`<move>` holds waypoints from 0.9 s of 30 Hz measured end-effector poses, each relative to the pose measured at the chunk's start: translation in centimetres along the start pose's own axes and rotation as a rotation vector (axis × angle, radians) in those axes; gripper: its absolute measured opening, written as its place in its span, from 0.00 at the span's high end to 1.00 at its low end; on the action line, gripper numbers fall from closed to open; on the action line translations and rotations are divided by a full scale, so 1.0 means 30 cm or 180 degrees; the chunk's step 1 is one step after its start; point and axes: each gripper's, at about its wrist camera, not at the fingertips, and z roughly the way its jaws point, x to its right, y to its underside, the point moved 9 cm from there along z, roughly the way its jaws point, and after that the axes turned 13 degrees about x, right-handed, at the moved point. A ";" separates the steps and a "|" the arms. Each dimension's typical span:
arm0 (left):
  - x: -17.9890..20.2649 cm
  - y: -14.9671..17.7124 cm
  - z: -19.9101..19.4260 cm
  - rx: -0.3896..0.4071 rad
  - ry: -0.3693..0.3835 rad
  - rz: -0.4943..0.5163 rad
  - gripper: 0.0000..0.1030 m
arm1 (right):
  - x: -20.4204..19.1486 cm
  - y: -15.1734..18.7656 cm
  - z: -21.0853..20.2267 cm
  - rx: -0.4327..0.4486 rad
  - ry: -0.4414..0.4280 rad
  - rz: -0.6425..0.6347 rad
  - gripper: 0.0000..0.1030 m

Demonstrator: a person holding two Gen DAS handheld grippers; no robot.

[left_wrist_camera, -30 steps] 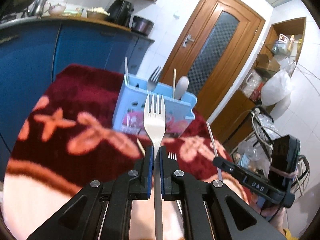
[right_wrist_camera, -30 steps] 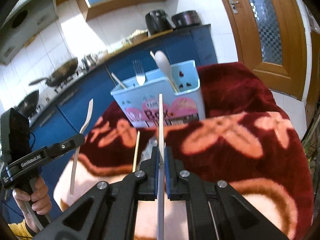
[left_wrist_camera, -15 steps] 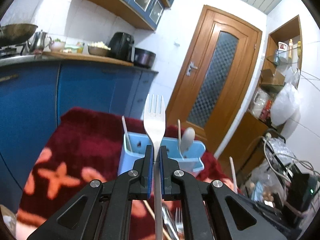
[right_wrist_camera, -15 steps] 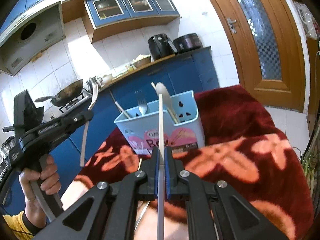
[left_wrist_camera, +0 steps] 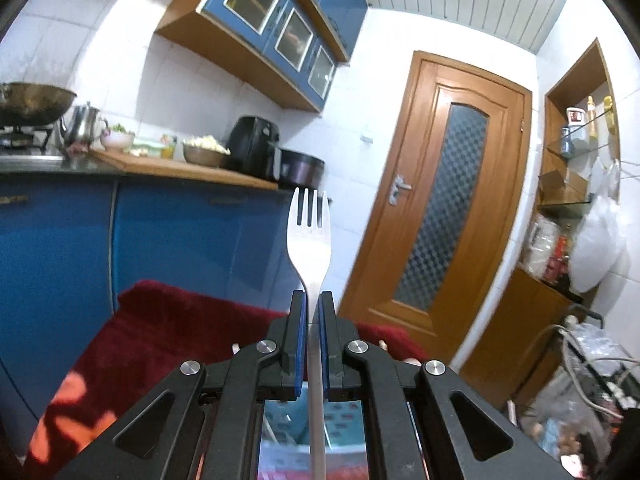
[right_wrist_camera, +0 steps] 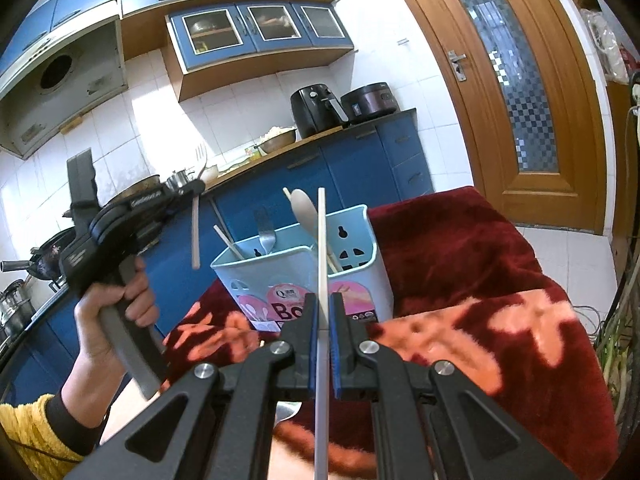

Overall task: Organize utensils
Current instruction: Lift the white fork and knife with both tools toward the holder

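The left gripper (left_wrist_camera: pixel 313 304) is clamping a fork (left_wrist_camera: pixel 310 236), the right gripper (right_wrist_camera: pixel 324 308) a chopstick (right_wrist_camera: pixel 321 240); the holder (right_wrist_camera: pixel 296 276) is sitting beyond the fingertips, so either handle risks catching its rim.

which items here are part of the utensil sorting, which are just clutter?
In play:
- steel fork in left claw
- pale chopstick in right claw
- light-blue plastic utensil caddy

Clutter:
- black air fryer
- steel kettle
- red floral blanket

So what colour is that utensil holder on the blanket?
Light blue utensil holder with a pink label, clearest in the right wrist view.
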 end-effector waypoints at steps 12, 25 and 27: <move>-0.045 0.064 0.071 0.0245 -0.0357 0.0205 0.94 | 0.021 -0.030 0.041 -0.0005 0.0029 -0.0056 0.93; -0.036 0.129 0.053 0.0265 -0.0324 0.0351 0.94 | -0.040 -0.230 0.269 0.0478 0.0012 -0.0316 0.93; -0.038 0.136 0.051 0.0253 -0.0316 0.0336 0.94 | -0.035 -0.242 0.315 0.0535 0.0054 -0.0362 0.93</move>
